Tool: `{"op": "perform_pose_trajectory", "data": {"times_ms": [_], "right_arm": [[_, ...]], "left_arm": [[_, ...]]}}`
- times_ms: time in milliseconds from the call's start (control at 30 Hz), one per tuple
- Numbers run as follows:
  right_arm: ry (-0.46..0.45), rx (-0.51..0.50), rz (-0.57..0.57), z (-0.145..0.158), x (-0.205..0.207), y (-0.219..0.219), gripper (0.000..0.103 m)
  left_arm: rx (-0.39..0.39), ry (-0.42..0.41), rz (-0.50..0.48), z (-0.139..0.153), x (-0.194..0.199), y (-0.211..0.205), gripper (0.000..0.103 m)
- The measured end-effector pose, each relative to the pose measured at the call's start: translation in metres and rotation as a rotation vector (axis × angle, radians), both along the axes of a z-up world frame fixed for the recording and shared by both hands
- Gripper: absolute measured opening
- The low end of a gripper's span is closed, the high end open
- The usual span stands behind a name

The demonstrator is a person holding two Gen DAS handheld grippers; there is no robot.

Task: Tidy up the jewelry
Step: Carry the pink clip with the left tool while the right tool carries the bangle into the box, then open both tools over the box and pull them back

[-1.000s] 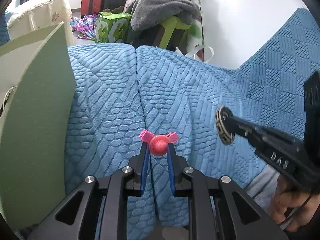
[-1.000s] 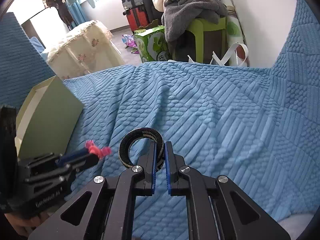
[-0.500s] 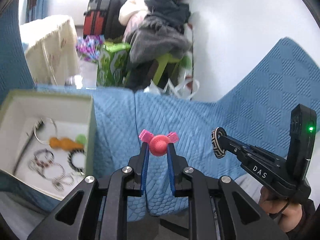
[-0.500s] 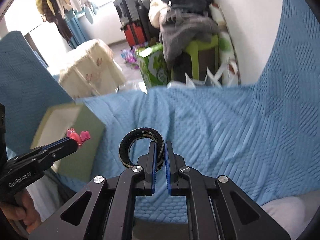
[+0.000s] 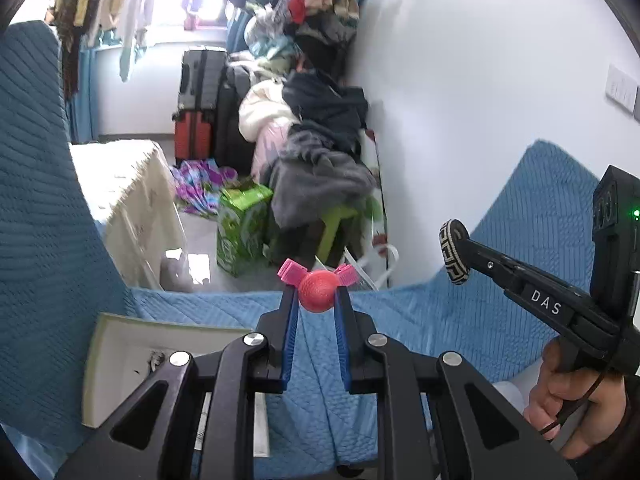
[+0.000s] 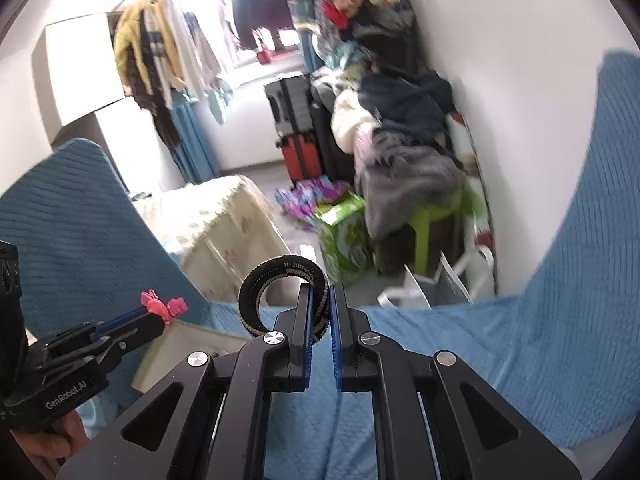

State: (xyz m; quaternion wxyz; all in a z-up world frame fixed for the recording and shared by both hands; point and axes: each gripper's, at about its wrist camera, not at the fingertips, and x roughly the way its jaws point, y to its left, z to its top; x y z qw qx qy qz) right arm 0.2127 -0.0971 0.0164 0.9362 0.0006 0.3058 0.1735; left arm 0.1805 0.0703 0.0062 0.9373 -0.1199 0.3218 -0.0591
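My left gripper (image 5: 318, 298) is shut on a red ball ornament with pink bows (image 5: 318, 291), held in the air above the blue quilt (image 5: 420, 320). My right gripper (image 6: 320, 300) is shut on a black-and-cream patterned bangle (image 6: 256, 284), also held in the air. The bangle also shows at the right of the left wrist view (image 5: 454, 251). The ornament also shows at the left of the right wrist view (image 6: 160, 306). The open pale green jewelry box (image 5: 116, 340) lies on the quilt below and left of my left gripper; it also shows in the right wrist view (image 6: 180, 340). Its contents are mostly hidden.
Beyond the quilt's far edge are a cream-covered table (image 5: 128, 192), a green carton (image 5: 240, 224), a green stool piled with clothes (image 5: 320, 168), suitcases (image 5: 200, 112) and a white wall (image 5: 480, 100). A person's hand (image 5: 572, 400) holds the right gripper.
Both grippers have risen and tilted up, still holding their items. The views swung from the quilt to the room beyond. The box has dropped low in the left wrist view.
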Motion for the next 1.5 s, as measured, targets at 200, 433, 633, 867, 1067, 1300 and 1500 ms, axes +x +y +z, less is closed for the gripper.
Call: {"op": "perform_pose_trajectory", "data": {"times_ms": [200, 433, 633, 867, 1067, 1300, 1500], "right_arm": [[0.037, -0.004, 0.058, -0.023, -0.001, 0.042, 0.006], [0.200, -0.037, 0.140, -0.101, 0.002, 0.097, 0.006], [0.326, -0.086, 0.182, -0.159, 0.002, 0.131, 0.006], [0.437, -0.129, 0.181, -0.205, 0.006, 0.149, 0.008], [0.486, -0.122, 0.154, -0.219, 0.011, 0.146, 0.008], [0.430, -0.121, 0.153, -0.192, 0.011, 0.142, 0.033], [0.304, -0.081, 0.151, -0.132, 0.002, 0.129, 0.050]], "left_arm": [[0.014, 0.010, 0.058, -0.016, -0.013, 0.044, 0.017], [-0.009, 0.135, 0.117, -0.087, -0.014, 0.099, 0.017], [-0.004, 0.257, 0.142, -0.147, -0.005, 0.128, 0.017], [-0.027, 0.339, 0.139, -0.192, 0.001, 0.148, 0.017], [-0.027, 0.363, 0.130, -0.205, 0.007, 0.155, 0.017], [-0.015, 0.345, 0.151, -0.184, 0.006, 0.151, 0.018], [0.014, 0.297, 0.188, -0.141, -0.001, 0.143, 0.047]]}}
